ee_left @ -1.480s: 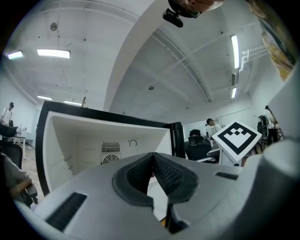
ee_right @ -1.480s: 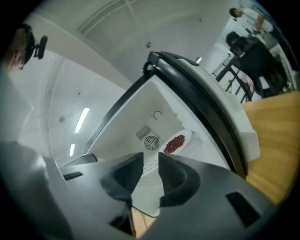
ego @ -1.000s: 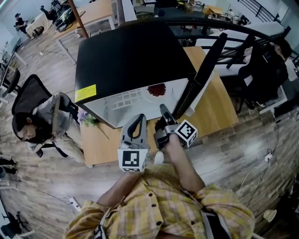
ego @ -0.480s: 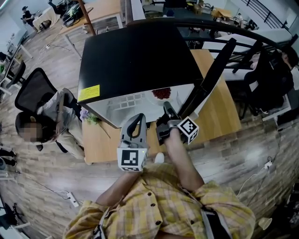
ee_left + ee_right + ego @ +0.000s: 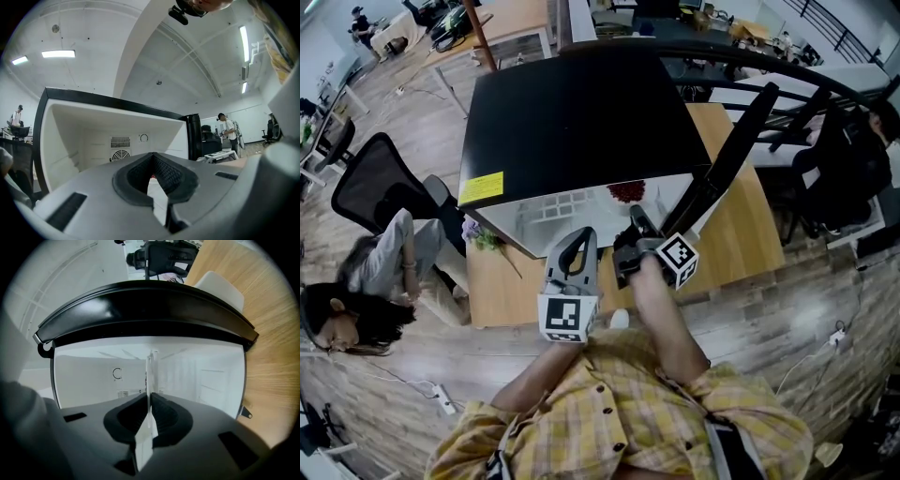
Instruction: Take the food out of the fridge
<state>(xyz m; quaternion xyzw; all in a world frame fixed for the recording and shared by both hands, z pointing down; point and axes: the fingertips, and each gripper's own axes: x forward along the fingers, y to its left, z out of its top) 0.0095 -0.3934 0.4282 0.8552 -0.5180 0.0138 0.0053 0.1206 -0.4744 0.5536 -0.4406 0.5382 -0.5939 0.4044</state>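
Head view: fridge (image 5: 572, 112) stands on the table (image 5: 741, 225), with its door (image 5: 727, 159) swung open to the right of the right gripper (image 5: 633, 221). The red food (image 5: 625, 191) is not out yet. It sits inside, just ahead of that gripper's tips. The left gripper (image 5: 576, 240) hangs beside the right one, short of the opening.

Left gripper view: jaws together with nothing in them. The cavity ahead is bare and roomy, with a speck of red past the tips.

Right gripper view: gripper rolled on its side, jaws closing, pads on a thin white edge (image 5: 149, 373). Plate rim or shelf lip, cannot tell. Judgement: grasp stage only, so pull-out and set-down remain. The door is close on the right, and straight back looks open.
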